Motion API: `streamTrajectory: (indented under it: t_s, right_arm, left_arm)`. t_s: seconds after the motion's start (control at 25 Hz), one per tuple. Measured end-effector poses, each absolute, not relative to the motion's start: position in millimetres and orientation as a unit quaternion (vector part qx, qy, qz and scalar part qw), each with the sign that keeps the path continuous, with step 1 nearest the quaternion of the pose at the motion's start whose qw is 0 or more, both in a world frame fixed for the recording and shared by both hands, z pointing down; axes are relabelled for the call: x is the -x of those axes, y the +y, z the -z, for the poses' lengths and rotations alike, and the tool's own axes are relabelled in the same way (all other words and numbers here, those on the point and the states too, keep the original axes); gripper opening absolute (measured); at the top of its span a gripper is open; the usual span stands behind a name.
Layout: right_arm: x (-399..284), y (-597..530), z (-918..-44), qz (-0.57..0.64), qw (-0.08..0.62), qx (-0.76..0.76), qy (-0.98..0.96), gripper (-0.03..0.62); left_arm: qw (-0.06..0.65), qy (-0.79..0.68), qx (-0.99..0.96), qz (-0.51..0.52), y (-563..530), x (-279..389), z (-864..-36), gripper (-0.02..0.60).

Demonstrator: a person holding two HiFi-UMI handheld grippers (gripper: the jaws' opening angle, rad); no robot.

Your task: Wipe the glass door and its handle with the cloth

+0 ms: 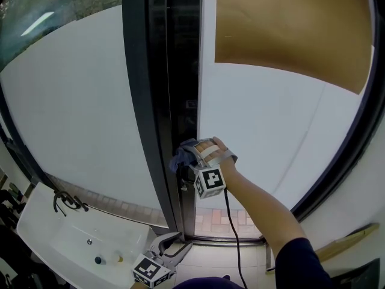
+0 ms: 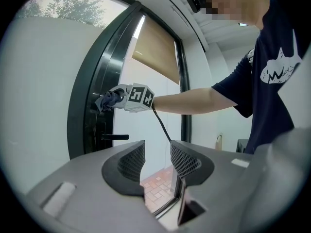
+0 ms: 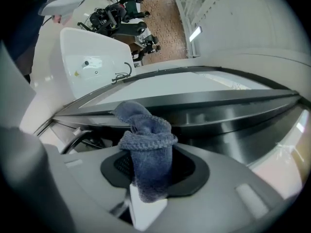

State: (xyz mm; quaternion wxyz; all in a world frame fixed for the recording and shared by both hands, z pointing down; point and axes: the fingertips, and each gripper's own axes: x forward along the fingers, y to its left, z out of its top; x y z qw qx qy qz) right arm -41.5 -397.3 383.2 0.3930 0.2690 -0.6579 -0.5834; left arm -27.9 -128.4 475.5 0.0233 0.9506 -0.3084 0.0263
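The glass door's dark frame (image 1: pixel 162 101) runs down the middle of the head view, with frosted panes on both sides. My right gripper (image 1: pixel 187 159) is shut on a blue-grey cloth (image 1: pixel 182 154) and holds it against the frame's edge at about lock height. In the right gripper view the cloth (image 3: pixel 146 149) bunches up between the jaws in front of the dark frame (image 3: pixel 209 113). The black lever handle (image 2: pixel 115 137) sticks out just below the cloth (image 2: pixel 108 100). My left gripper (image 1: pixel 174 250) hangs low near the floor, open and holding nothing (image 2: pixel 158 161).
A white washbasin (image 1: pixel 42 227) with a dark tap (image 1: pixel 63 201) stands at the lower left. A tan roller blind (image 1: pixel 289 29) covers the top of the right pane. A cable (image 1: pixel 231 227) hangs from the right gripper. Brick paving (image 1: pixel 213 221) shows through the door's foot.
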Motion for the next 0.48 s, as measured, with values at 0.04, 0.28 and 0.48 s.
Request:
streamTrajectory:
  t_s: [0.04,0.28,0.48]
  right_arm:
    - [36.9,-396.8,-386.7,0.583,0.396,-0.268,-0.658,0.147]
    - [-27.2,-394.3,-412.5,0.554,0.435,-0.277,-0.653,0.147]
    - [-94.1,-388.1,-420.3,0.549,0.461,-0.291,-0.633,0.147]
  left_arm:
    - [0.023,-0.307,-0.951,-0.026,-128.1,27.1,-475.4,0.158]
    - [0.019,-0.298,-0.954,-0.028,-131.3,20.7,-475.7,0.158]
    - [0.024,-0.283,-0.958,-0.033,-132.7,8.9,-477.9,0.158]
